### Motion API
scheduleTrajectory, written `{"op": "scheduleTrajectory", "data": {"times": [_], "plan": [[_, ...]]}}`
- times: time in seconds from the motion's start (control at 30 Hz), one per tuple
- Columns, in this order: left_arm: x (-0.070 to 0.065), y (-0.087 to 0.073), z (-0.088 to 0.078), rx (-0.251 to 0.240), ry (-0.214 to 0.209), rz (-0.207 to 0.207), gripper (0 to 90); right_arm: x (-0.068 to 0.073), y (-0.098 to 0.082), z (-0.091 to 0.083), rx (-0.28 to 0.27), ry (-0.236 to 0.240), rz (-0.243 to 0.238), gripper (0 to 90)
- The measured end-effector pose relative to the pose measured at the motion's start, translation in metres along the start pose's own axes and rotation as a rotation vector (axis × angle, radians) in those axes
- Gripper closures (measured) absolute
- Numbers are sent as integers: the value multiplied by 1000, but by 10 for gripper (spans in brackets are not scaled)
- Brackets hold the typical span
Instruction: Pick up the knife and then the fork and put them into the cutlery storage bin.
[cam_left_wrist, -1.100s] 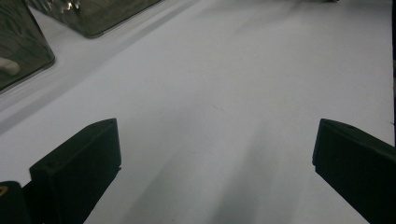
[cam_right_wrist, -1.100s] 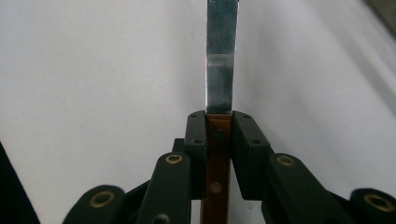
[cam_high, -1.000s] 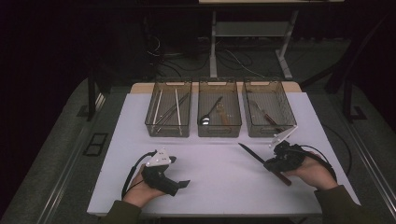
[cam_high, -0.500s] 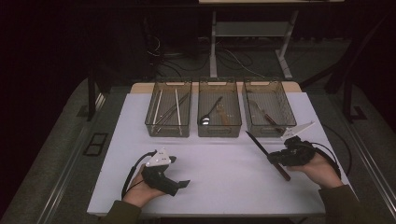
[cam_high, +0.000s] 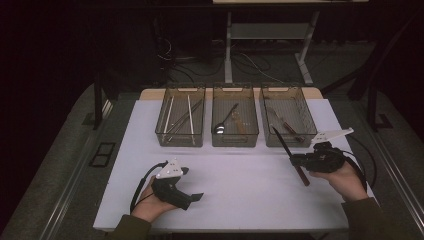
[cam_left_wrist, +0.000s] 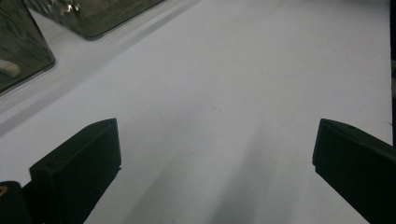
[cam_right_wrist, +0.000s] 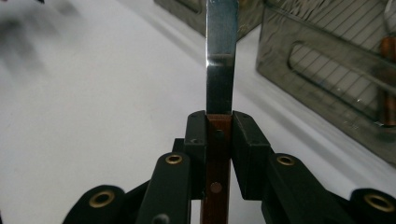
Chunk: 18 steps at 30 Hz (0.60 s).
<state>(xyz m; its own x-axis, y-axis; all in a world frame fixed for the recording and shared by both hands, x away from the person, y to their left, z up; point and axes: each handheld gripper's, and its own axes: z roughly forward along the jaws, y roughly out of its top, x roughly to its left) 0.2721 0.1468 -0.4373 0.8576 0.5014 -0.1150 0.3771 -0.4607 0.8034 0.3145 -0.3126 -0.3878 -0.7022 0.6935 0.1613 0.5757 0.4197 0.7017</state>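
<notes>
A knife (cam_high: 289, 151) with a brown wooden handle and a steel blade is pinched at the handle by my right gripper (cam_high: 297, 161), which is shut on it. The blade points away and to the left, its tip near the front wall of the right tray (cam_high: 280, 142). In the right gripper view the blade (cam_right_wrist: 219, 56) rises straight up from between the pads (cam_right_wrist: 250, 154). My left gripper (cam_high: 192, 184) rests on the white table (cam_high: 240, 195) at the front left, open, with bare table between its fingers (cam_left_wrist: 79, 163).
Three smoky clear trays stand in a row at the back: the left tray (cam_high: 180, 142) holds long thin sticks, the middle tray (cam_high: 235, 143) a spoon, the right one more brown-handled cutlery. Beyond the table are a dark floor, cables and a desk frame.
My right hand has carried the knife to the right and farther from me, toward the right tray, and the blade now stands steeper. The left hand has stayed still.
</notes>
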Motion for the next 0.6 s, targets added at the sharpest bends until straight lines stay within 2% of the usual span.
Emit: {"op": "scheduleTrajectory", "data": {"times": [0.27, 0.6], "plan": [[0, 0, 0, 0, -3, 1, 0, -9, 1, -7, -92, -22, 61, 770], [1, -1, 0, 8, 0, 9, 0, -18, 7, -14, -164, -66, 88, 770]]}}
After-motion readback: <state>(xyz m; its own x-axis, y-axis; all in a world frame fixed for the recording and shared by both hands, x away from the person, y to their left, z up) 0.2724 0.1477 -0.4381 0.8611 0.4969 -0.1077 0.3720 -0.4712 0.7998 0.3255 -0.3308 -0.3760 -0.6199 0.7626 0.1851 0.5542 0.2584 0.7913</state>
